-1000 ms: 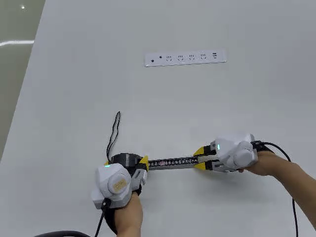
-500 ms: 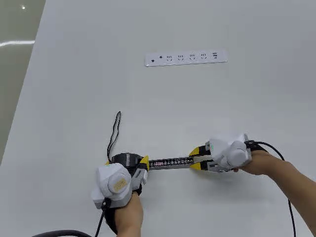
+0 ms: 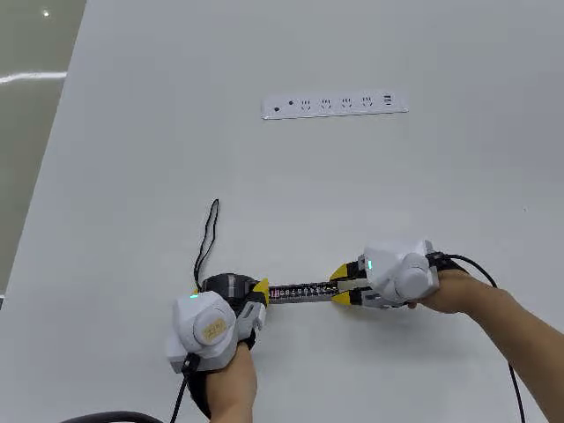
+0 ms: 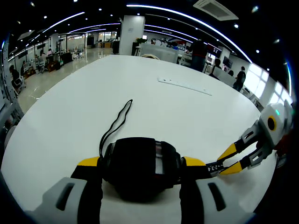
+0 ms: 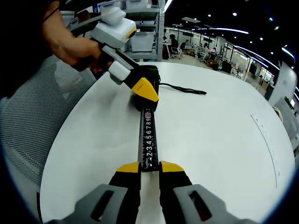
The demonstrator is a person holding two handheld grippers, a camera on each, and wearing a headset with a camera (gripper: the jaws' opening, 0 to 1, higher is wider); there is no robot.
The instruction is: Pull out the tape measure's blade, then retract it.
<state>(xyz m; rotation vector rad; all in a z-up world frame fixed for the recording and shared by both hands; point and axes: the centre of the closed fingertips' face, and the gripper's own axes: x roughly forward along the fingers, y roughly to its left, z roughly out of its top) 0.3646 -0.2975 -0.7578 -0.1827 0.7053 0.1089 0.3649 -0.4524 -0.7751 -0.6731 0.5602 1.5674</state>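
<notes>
A black tape measure case [image 3: 226, 287] [image 4: 140, 165] [image 5: 148, 74] lies on the white table, and my left gripper [image 3: 251, 300] [image 4: 140, 163] is shut on it, yellow tips on both sides. Its dark blade [image 3: 304, 290] [image 5: 148, 137] [image 4: 212, 166] with white numbers runs out to the right. My right gripper [image 3: 338, 285] [image 5: 149, 165] is shut on the blade's end. The case's black wrist strap [image 3: 206, 240] [image 4: 117, 122] [image 5: 184, 89] trails away over the table.
A white power strip [image 3: 335, 105] [image 4: 184, 86] lies at the far side of the table. The table's left edge [image 3: 48, 150] drops to a grey floor. A mesh chair back [image 5: 28, 126] stands beside the table in the right gripper view.
My right gripper has moved left toward the case, still holding the blade's end, and the exposed blade has grown shorter. The left gripper and the case stay in place.
</notes>
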